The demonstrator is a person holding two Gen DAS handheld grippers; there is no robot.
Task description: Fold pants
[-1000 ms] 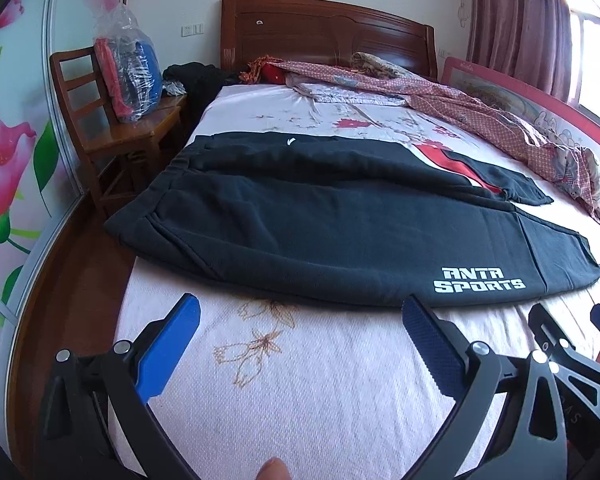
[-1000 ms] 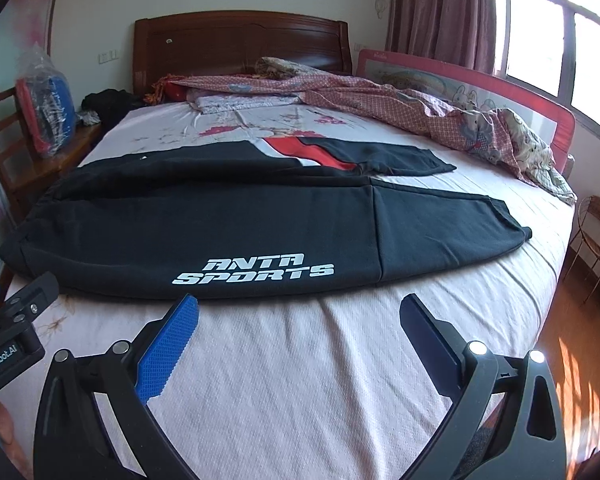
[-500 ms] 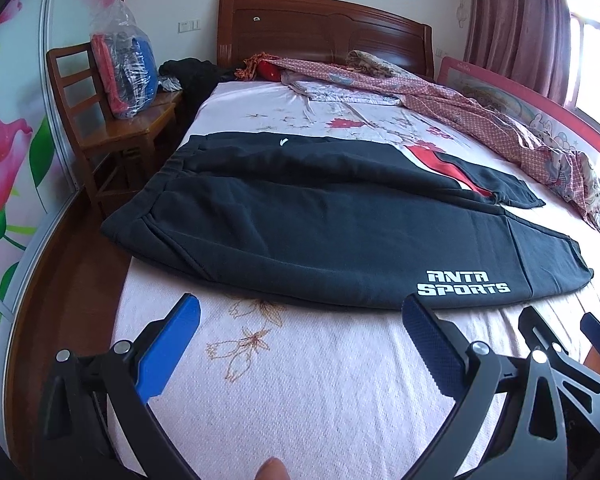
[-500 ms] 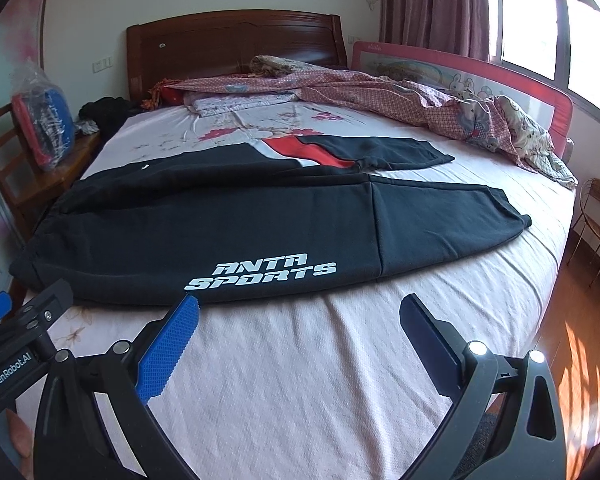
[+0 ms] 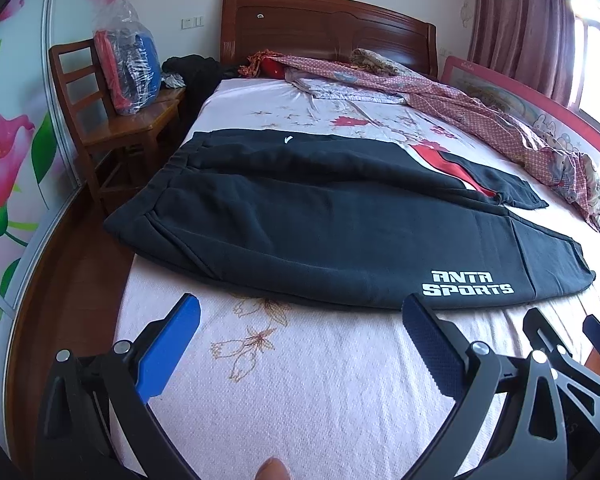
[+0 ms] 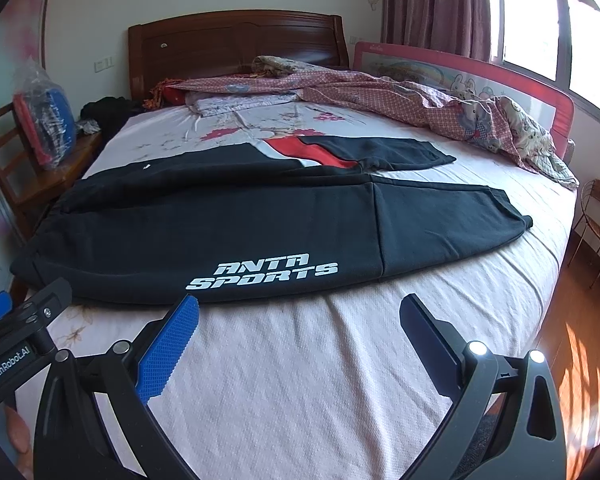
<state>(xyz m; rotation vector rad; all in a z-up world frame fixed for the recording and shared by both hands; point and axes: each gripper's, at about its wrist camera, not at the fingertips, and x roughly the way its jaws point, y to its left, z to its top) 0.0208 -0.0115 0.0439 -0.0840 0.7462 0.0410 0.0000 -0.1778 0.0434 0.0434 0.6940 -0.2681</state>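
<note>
Black fleece pants (image 5: pixel 340 232) lay spread across the bed (image 5: pixel 300 380) ahead of both grippers, waistband off to the left of the left gripper (image 5: pixel 300 316), cuffs off to the right of the right gripper (image 6: pixel 299 316), with the white lettering on the near leg just beyond the fingertips. Over the last second the pants had slipped a little farther away in both wrist views and more bare sheet had opened up in front of the fingers, so both grippers seemed to have drawn back and risen slightly from the near edge of the cloth. As a judgement, that left the fold not yet begun: both legs were laid out apart, the far one with its red stripe (image 6: pixel 308 152) showing beyond the near one, and no edge had been lifted. The left gripper stood wide open, its blue pads (image 5: pixel 168 352) well apart, holding nothing and touching neither pants nor sheet as far as could be seen. The right gripper was likewise spread wide and empty, hanging over bare sheet just short of the near hem. The other tool showed at the edge of each view, so the two sat side by side. A checked quilt (image 6: pixel 420 100) lay bunched beyond the pants to the right, clear of them.
</note>
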